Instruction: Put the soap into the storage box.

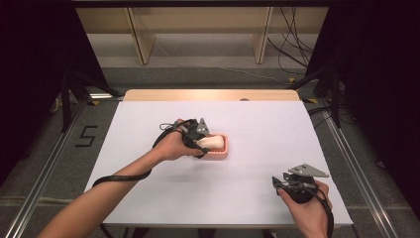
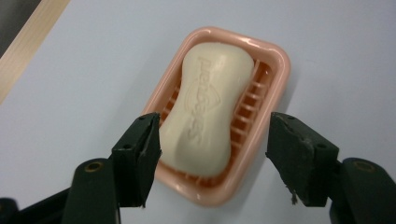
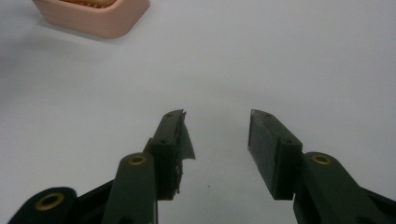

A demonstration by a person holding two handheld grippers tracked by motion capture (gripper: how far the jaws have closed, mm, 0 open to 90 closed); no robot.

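A cream bar of soap (image 2: pixel 208 109) lies in a pink ridged soap dish (image 2: pixel 273 60) near the middle of the white table. My left gripper (image 2: pixel 215 121) hovers over the dish's near end, open, with one jaw on each side of the soap. The right pad stands well off the soap, and the left pad sits close beside it. From above, the left gripper (image 1: pixel 200 136) covers the left end of the soap (image 1: pixel 214 142) and dish (image 1: pixel 223 152). My right gripper (image 3: pixel 217 121) is open and empty over bare table at the front right (image 1: pixel 279 182). The dish's corner (image 3: pixel 93 18) shows far off.
A white sheet (image 1: pixel 257 129) covers the table, leaving a wooden strip (image 1: pixel 213 94) along the far edge. Metal rails (image 1: pixel 346 148) run along both sides on the floor. Wooden frames and loose cables (image 1: pixel 292 44) stand beyond the table.
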